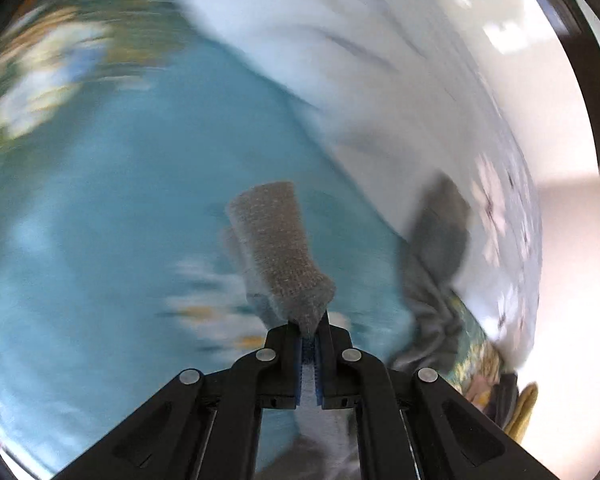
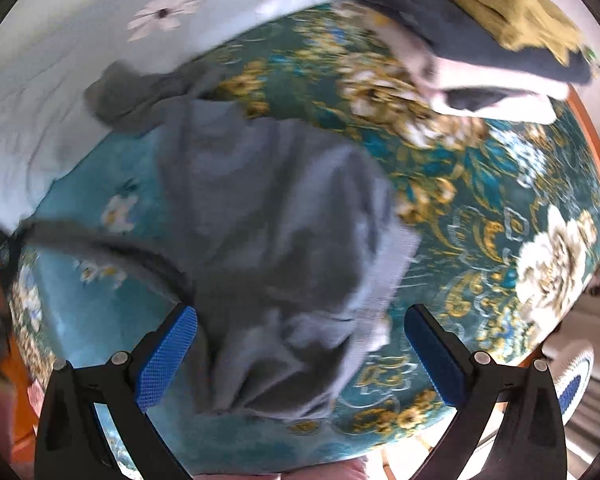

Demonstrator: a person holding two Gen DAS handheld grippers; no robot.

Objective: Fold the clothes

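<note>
Grey knit is what your left gripper (image 1: 308,334) has clenched between its blue pads: the ribbed cuff (image 1: 277,252) of the grey sweater (image 2: 275,248) stands up past the closed fingertips, lifted clear of the teal floral cloth (image 1: 99,220) that covers the table. Holding the sleeve by its end lets you carry it across the body in one sweep, which looks like the step in hand; the blur suggests you are mid-motion.

Your right gripper (image 2: 300,344) is released, its jaws spread wide on either side of the crumpled lower part of the sweater, touching nothing that I can see. Placed there, it can pin the body down so the garment does not slide while the sleeve travels.

Most of the sweater lies bunched in the middle of the cloth, its other sleeve (image 2: 135,96) trailing toward the far edge, where the white daisy-print sheet (image 2: 99,40) begins. At the far right corner sits a stack of folded clothes (image 2: 492,32), dark, pale and mustard, probably the destination once this one is flat. Expect the soft knit to sag and wrinkle, so smooth the body first.
</note>
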